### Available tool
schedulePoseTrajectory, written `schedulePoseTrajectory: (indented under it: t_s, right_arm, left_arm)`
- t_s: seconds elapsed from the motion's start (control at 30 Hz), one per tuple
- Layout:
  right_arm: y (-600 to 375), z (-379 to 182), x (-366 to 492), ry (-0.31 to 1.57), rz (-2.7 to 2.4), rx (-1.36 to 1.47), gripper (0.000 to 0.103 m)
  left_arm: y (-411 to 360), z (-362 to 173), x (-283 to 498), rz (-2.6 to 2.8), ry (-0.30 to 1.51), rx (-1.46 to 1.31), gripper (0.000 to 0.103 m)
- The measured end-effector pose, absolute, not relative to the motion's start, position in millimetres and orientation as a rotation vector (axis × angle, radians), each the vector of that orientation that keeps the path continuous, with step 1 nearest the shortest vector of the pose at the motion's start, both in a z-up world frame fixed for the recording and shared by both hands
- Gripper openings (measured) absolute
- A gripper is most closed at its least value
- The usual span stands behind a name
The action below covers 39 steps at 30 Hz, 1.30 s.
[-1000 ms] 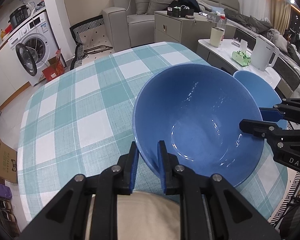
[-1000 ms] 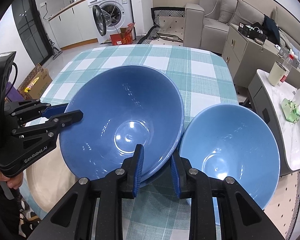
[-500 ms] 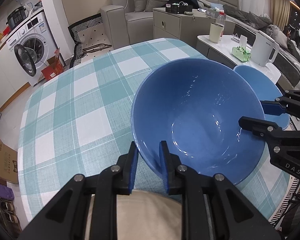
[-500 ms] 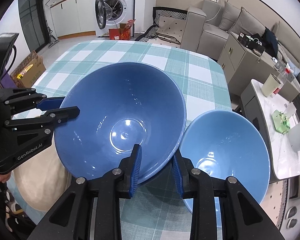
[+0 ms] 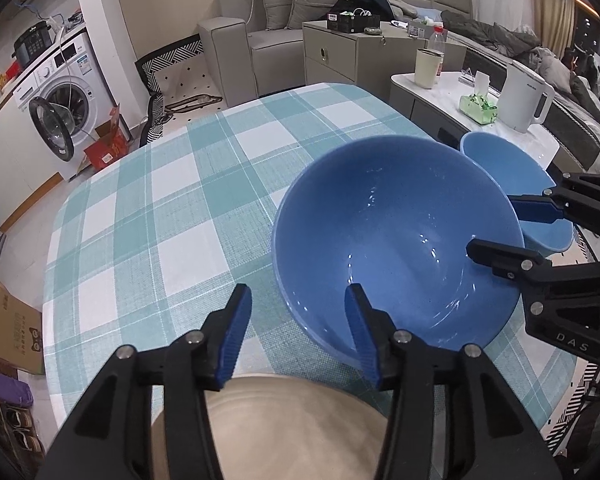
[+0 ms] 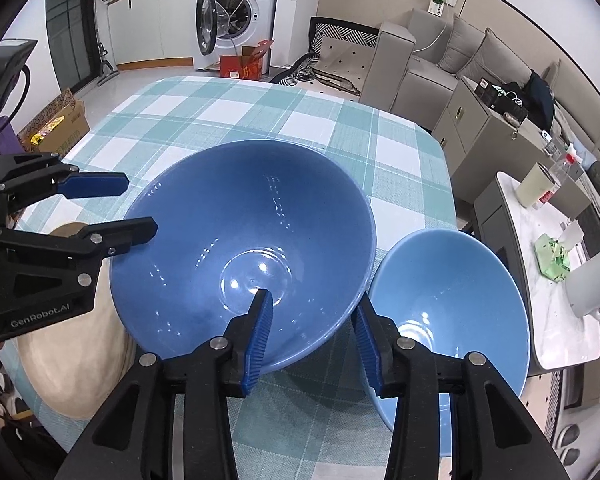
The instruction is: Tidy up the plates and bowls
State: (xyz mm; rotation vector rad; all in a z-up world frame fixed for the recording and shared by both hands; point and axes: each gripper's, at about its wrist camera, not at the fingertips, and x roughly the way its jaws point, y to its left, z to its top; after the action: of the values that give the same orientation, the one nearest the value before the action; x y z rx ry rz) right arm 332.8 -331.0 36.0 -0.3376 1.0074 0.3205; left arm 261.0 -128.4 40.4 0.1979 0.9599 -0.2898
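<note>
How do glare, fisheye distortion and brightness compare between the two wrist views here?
Left wrist view: dimmer, scattered glints inside the large dark-blue ceramic bowl; checked tablecloth lines bow outward, corners vignetted black. Right wrist view: brighter, a round highlight at that bowl's base; the smaller light-blue bowl stays sharp, edges curve strongly.

I see a deep blue bowl, a paler blue bowl, and a teal-and-white checked worktop.

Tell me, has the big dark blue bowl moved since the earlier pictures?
Cannot tell. The dark blue bowl sits beside the light blue bowl as before. Both grippers' fingers have just been opening off its rim.
</note>
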Motion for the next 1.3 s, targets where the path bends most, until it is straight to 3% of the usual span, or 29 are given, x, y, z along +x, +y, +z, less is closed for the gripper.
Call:
schedulePoseTrajectory:
  t_s: [0.37,0.63,0.77,0.83,0.87,0.9,0.97,1.3]
  right_arm:
    - [-341,52,331,0.987,0.329,-0.308,0.052]
    - [-367,72,330,0.941,0.308,-0.223,0.080]
    - [-385,82,327,0.918,0.286,-0.186,0.088]
    - [-395,86,326,0.911,0.280,-0.160,0.098]
    - [-401,89,325,0.902,0.275,-0.145,0.100]
    - [-406,91,324,0.892,0.270,-0.133,0.101]
    - [-419,95,320,0.880,0.258,-0.107,0.102]
    - [-483,100,310,0.884,0.203,0.019,0.102]
  left_arm:
    - [-126,46,260,-0.295,0.955,0.183,0.049]
    - [-139,60,258,-0.331,0.930,0.178,0.051]
    - [-150,66,258,-0.349,0.919,0.186,0.052]
    - [-156,69,258,-0.364,0.911,0.188,0.055]
    - [-159,70,258,-0.372,0.907,0.187,0.061]
    - [-162,72,258,-0.378,0.902,0.184,0.078]
    - [-167,77,257,-0.374,0.872,0.172,0.095]
    - [-201,94,260,-0.442,0.811,0.198,0.103]
